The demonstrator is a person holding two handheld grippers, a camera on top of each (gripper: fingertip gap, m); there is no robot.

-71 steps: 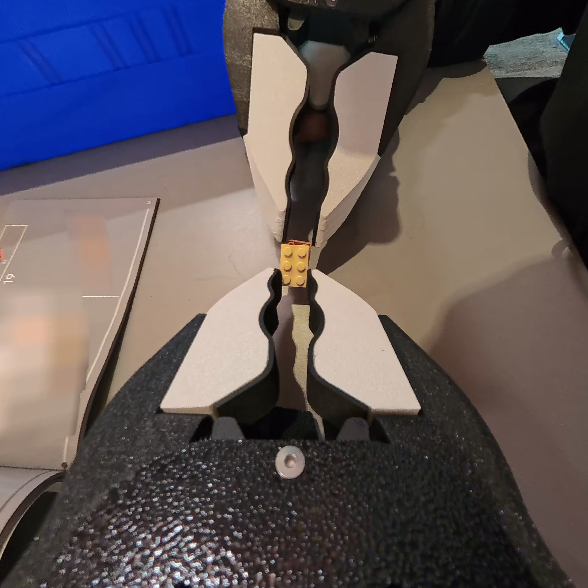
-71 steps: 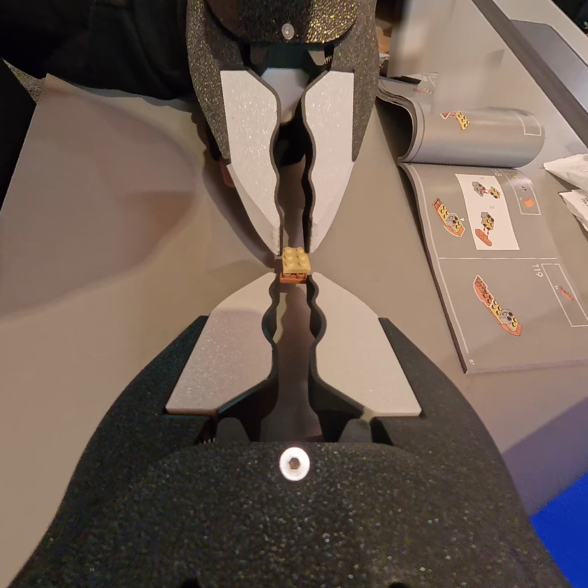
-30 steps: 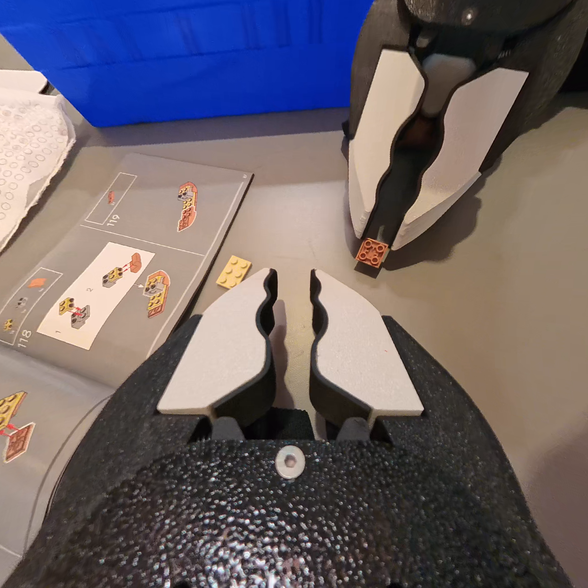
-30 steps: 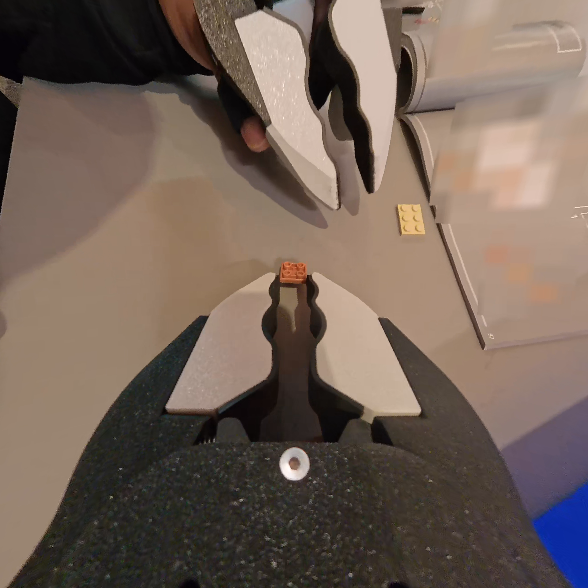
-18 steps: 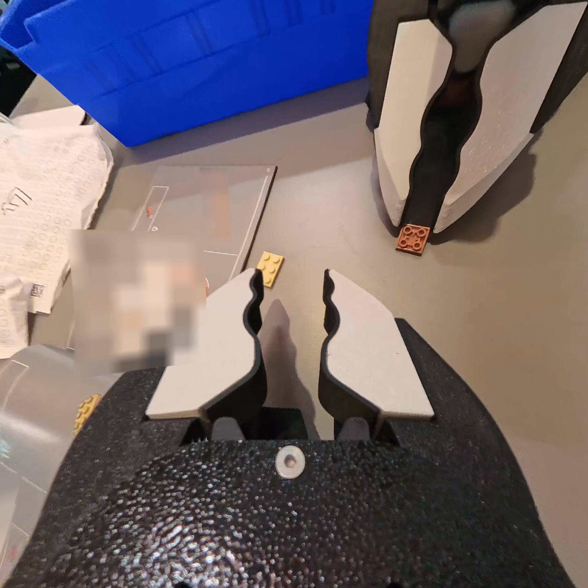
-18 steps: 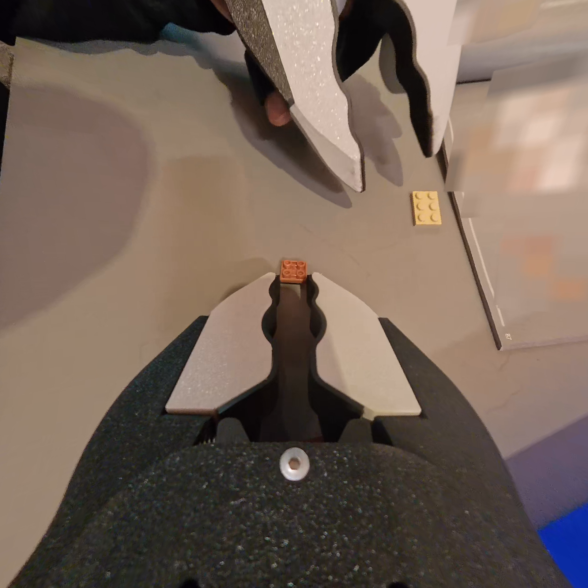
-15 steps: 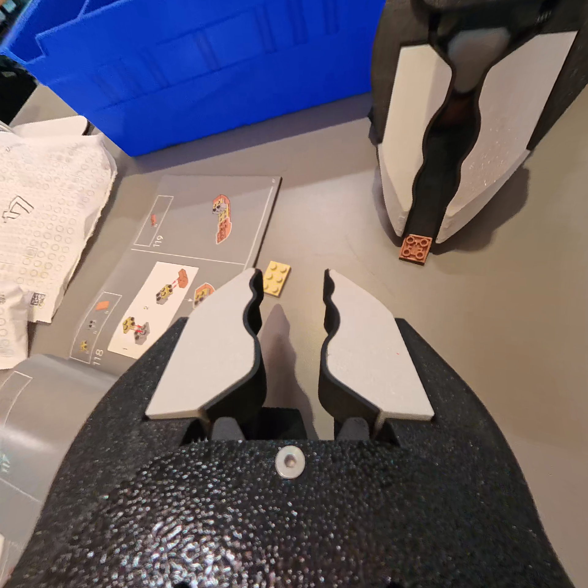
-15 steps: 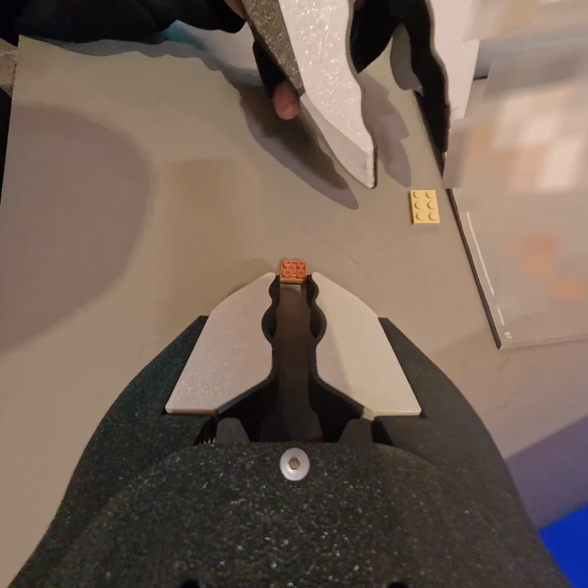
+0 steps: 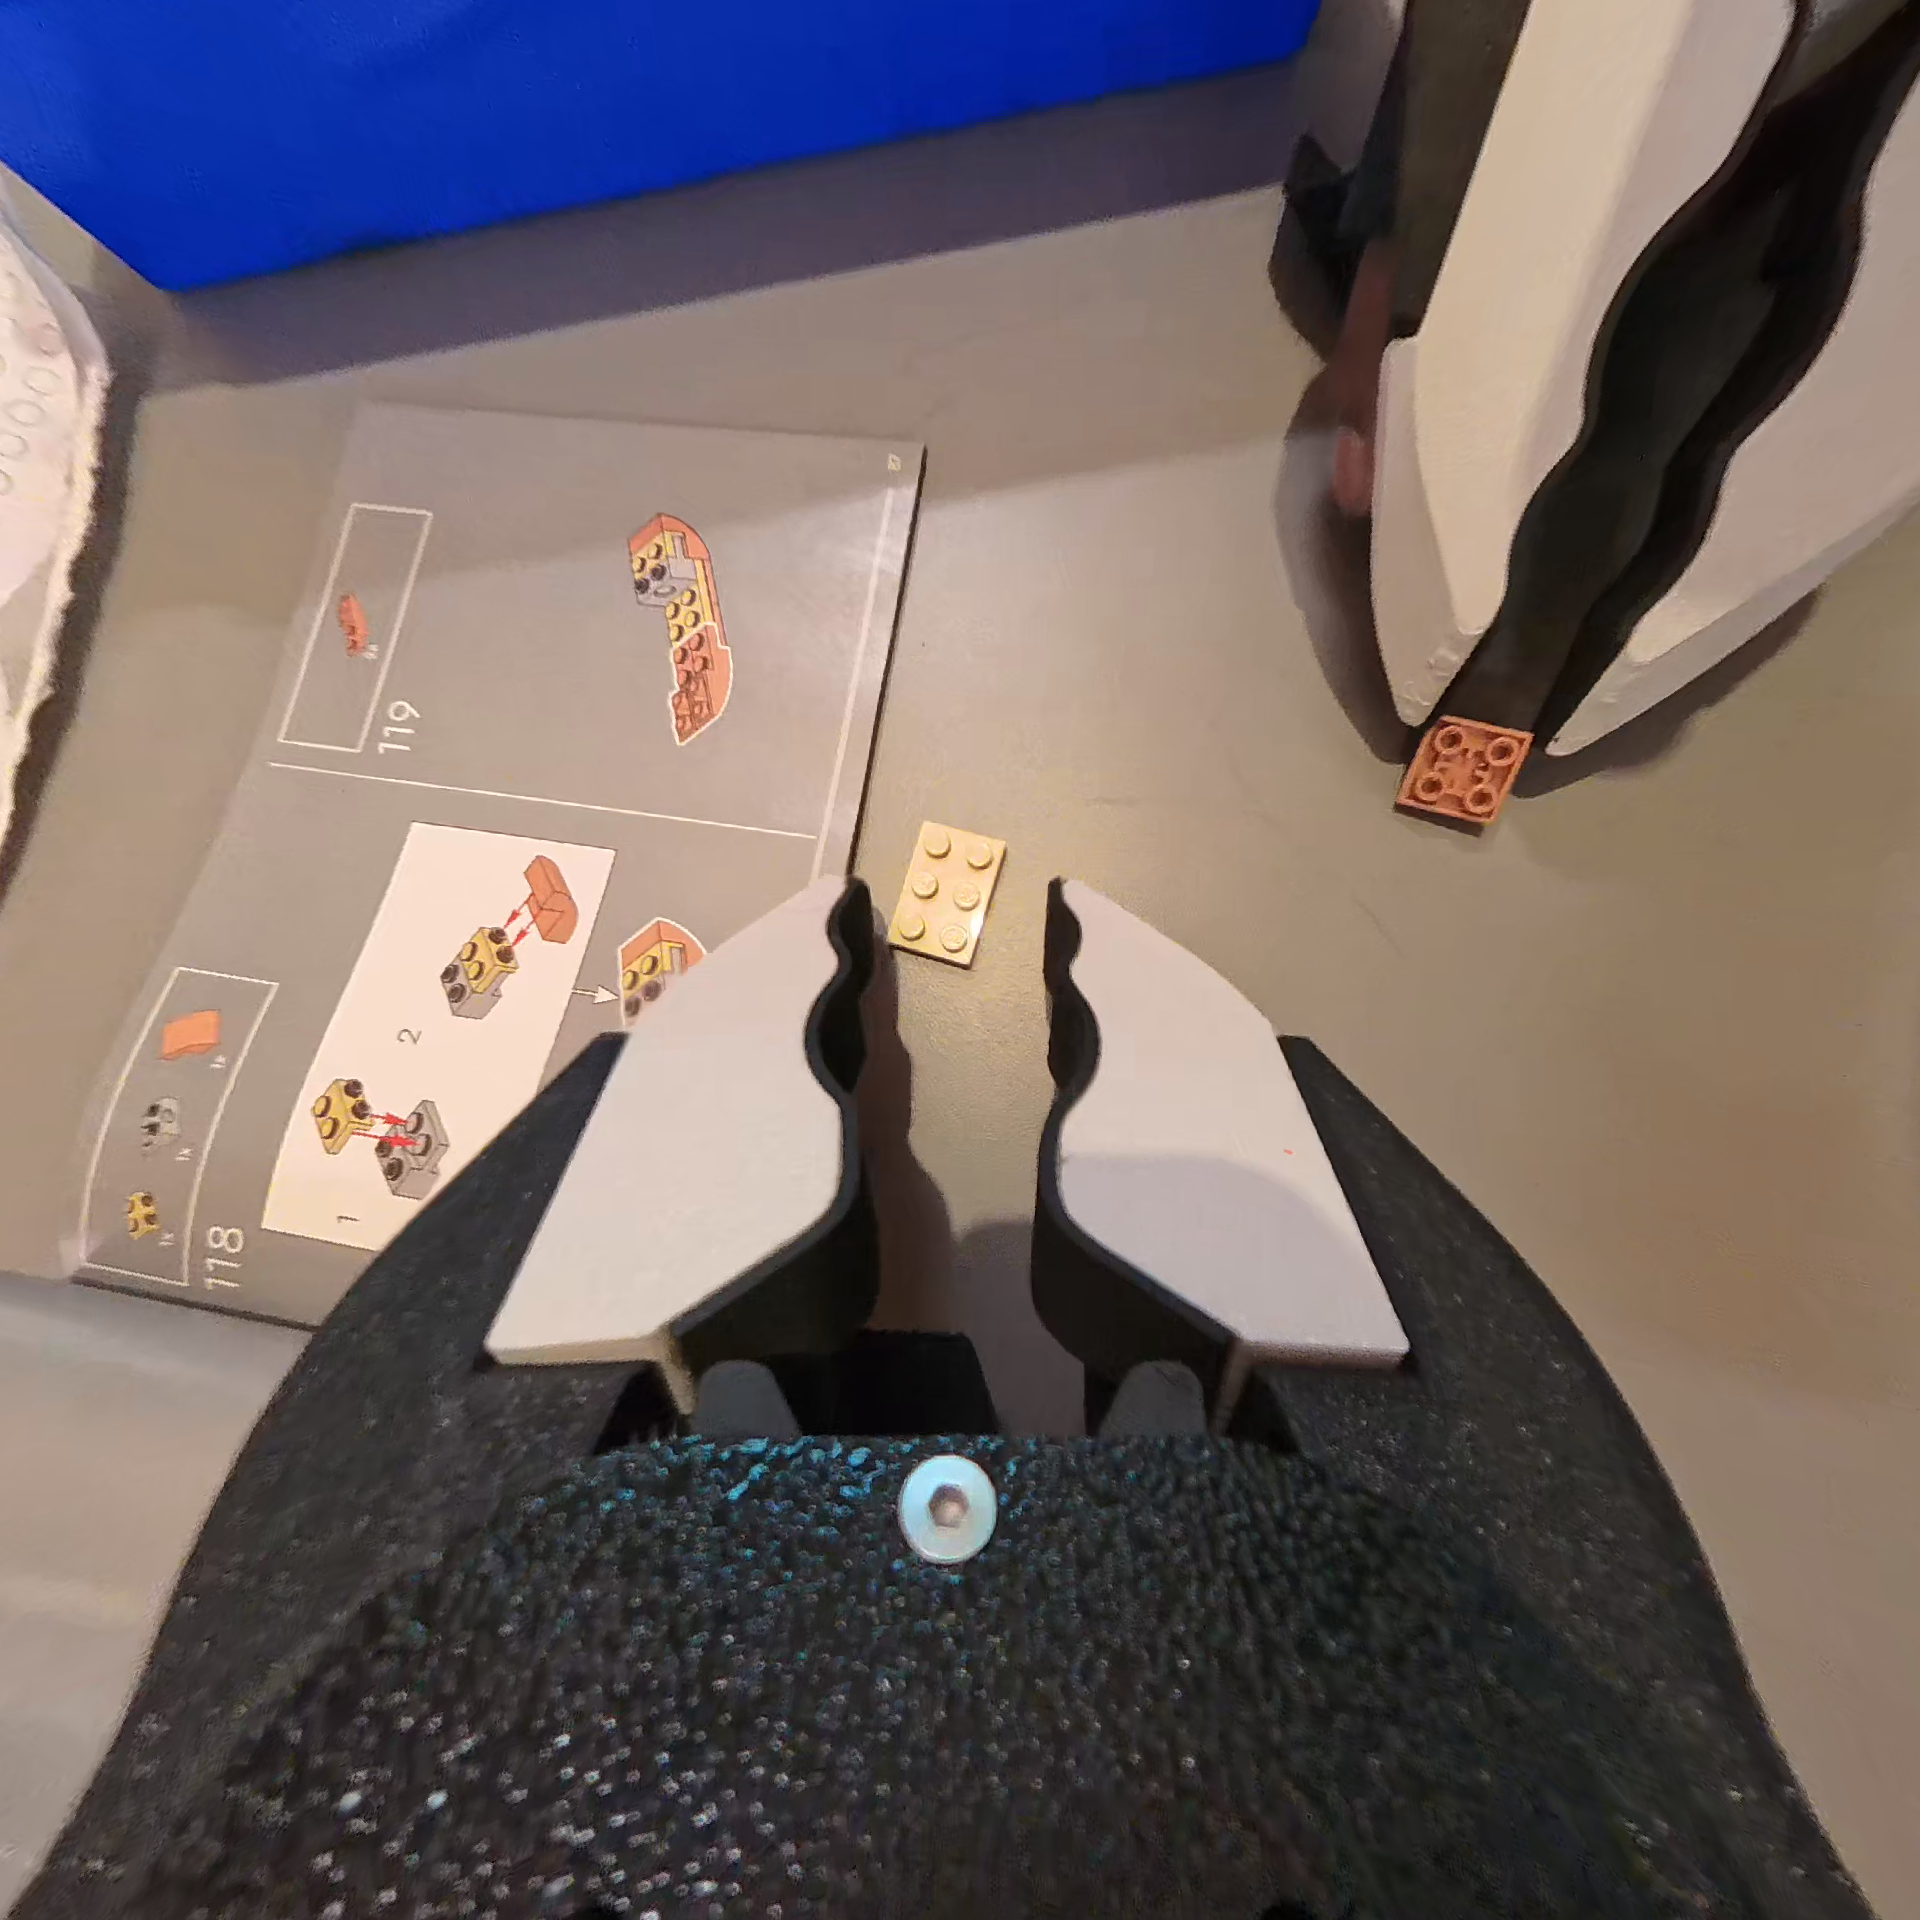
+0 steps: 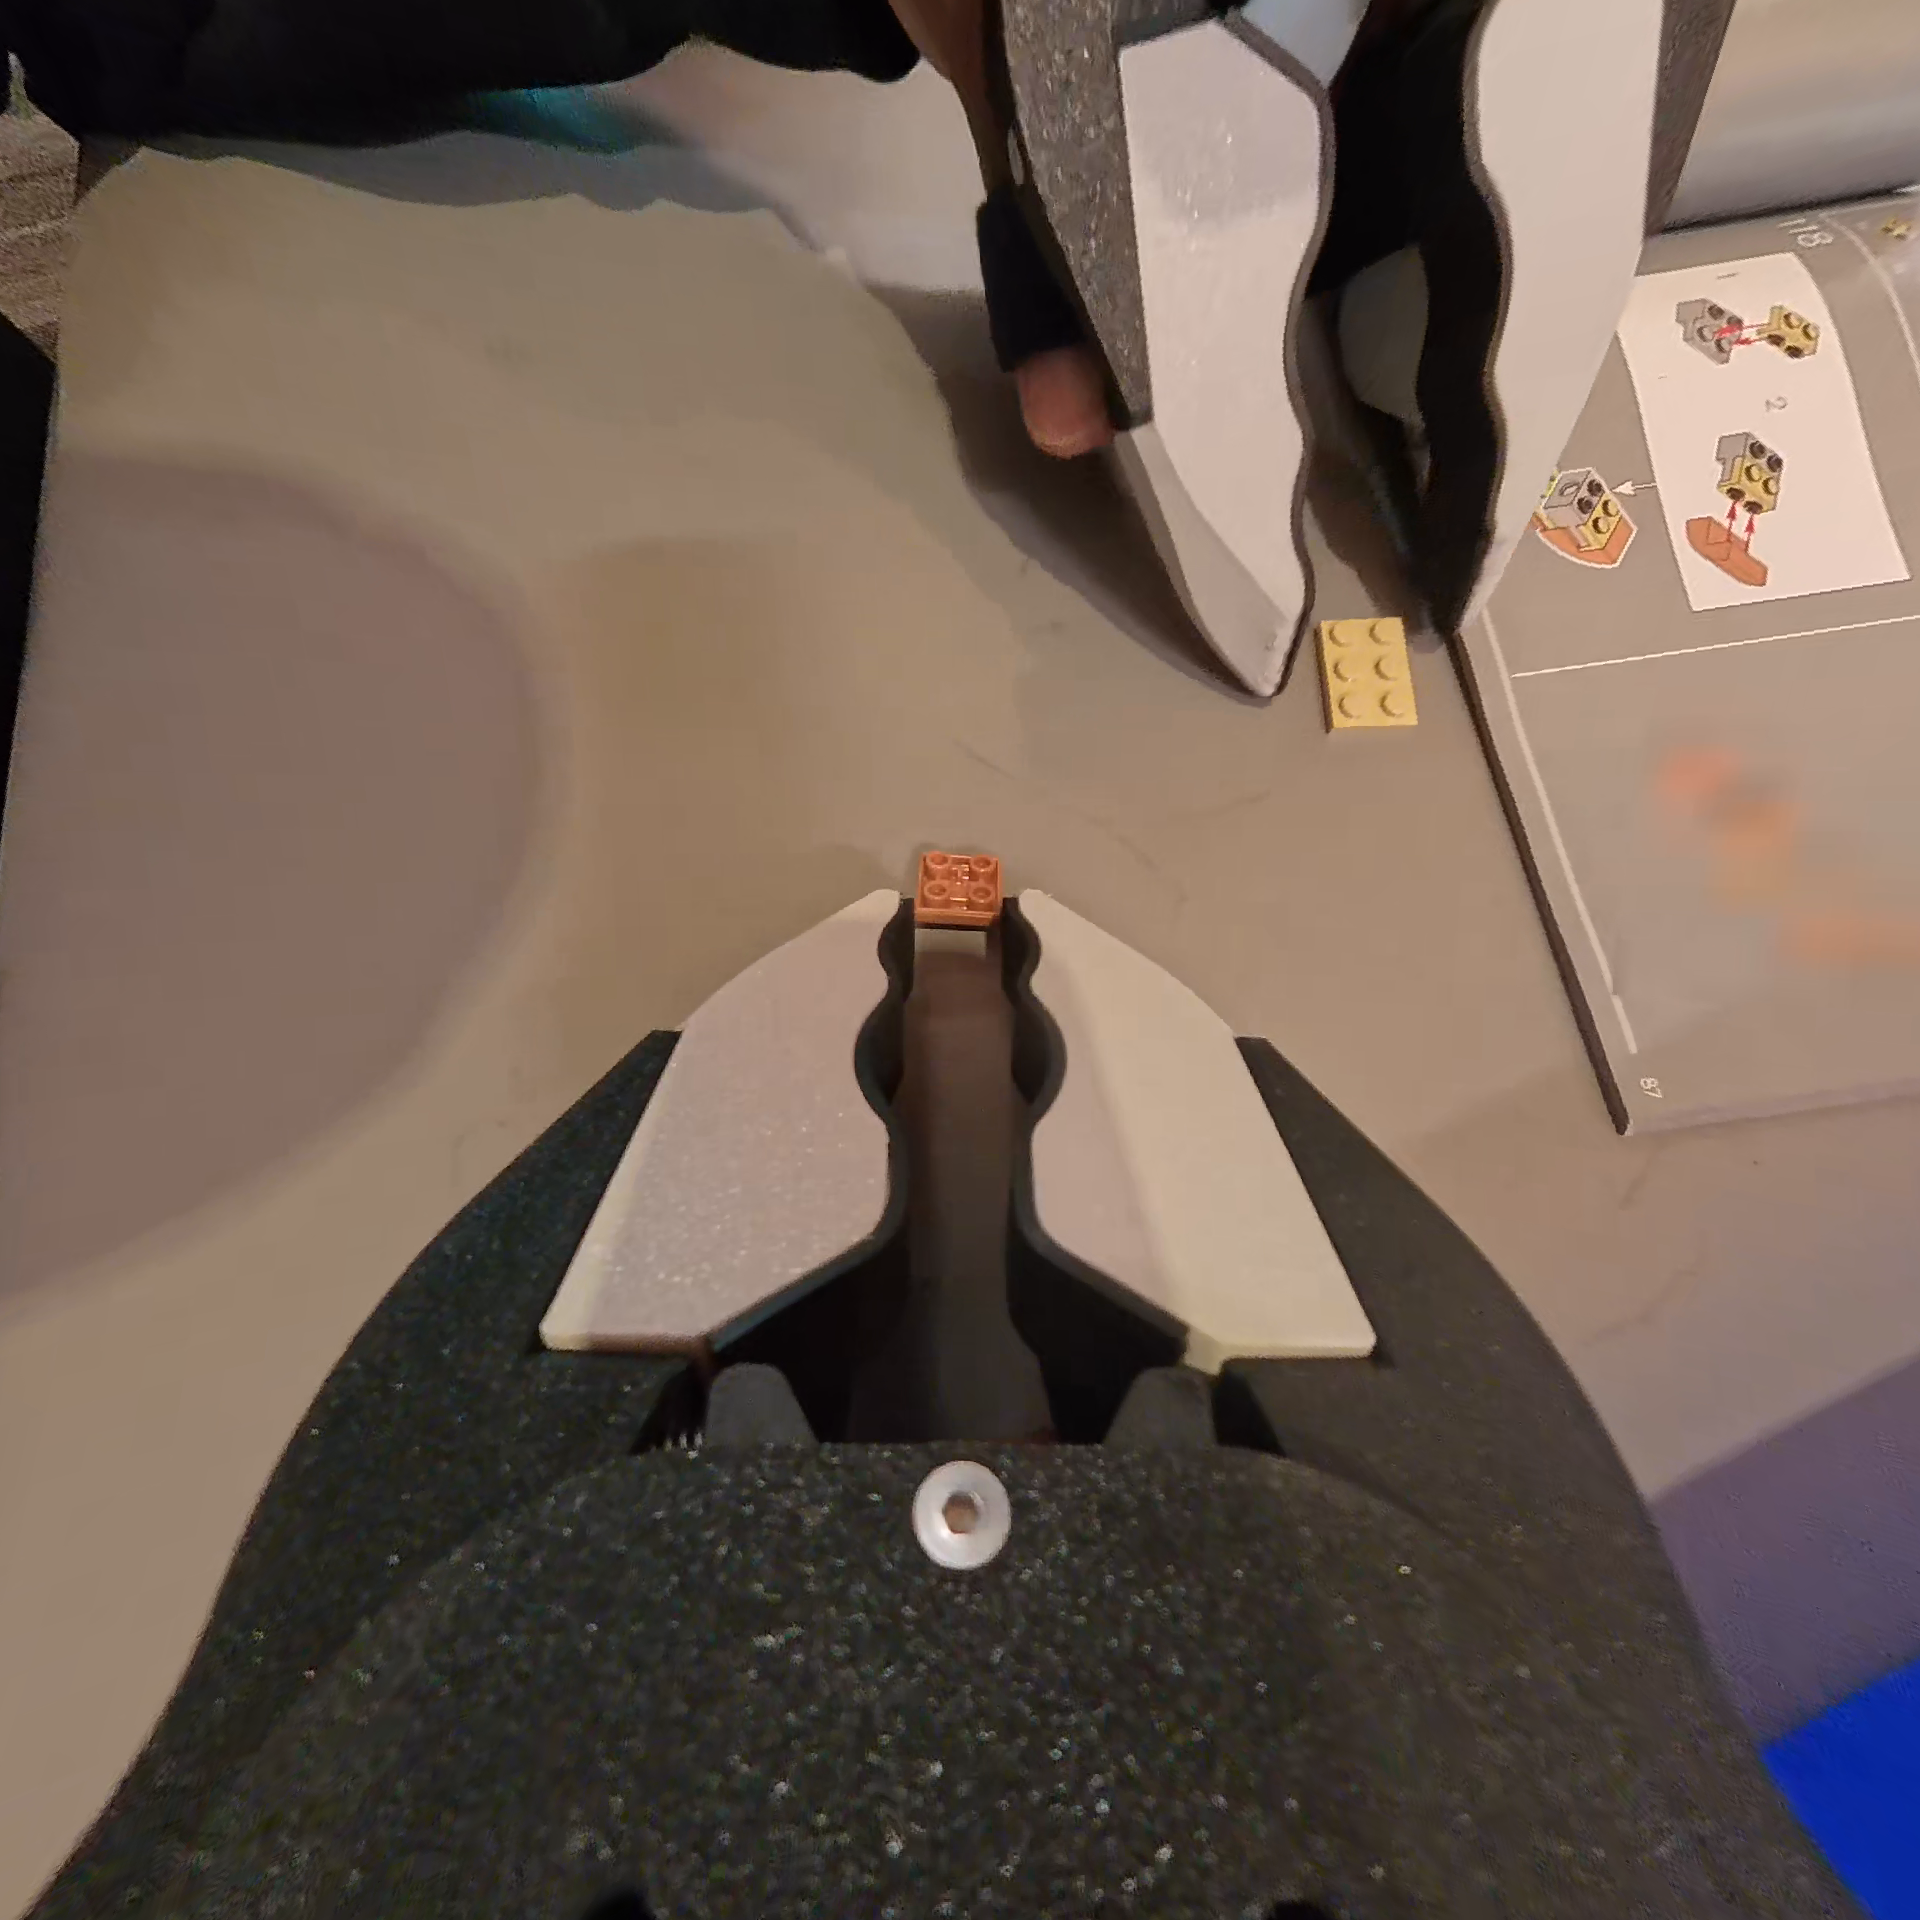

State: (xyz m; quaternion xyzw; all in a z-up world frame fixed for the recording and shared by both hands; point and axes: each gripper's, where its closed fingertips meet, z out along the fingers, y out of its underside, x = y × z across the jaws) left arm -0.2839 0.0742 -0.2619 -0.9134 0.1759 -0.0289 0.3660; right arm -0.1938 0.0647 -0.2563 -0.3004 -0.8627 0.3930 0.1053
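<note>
Here the left tongs (image 9: 951, 904) gape around the tan plate (image 9: 948, 894); the right tongs (image 10: 958, 906) pinch an orange plate (image 10: 960, 886).

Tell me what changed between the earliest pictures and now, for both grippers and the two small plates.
The left gripper let go of the tan plate, drew away from the right gripper, and now hovers open over the plate, which lies flat on the table beside the instruction booklet. The two plates, once joined, are apart. Unchanged: the right gripper keeps its pinch on the orange plate.
</note>
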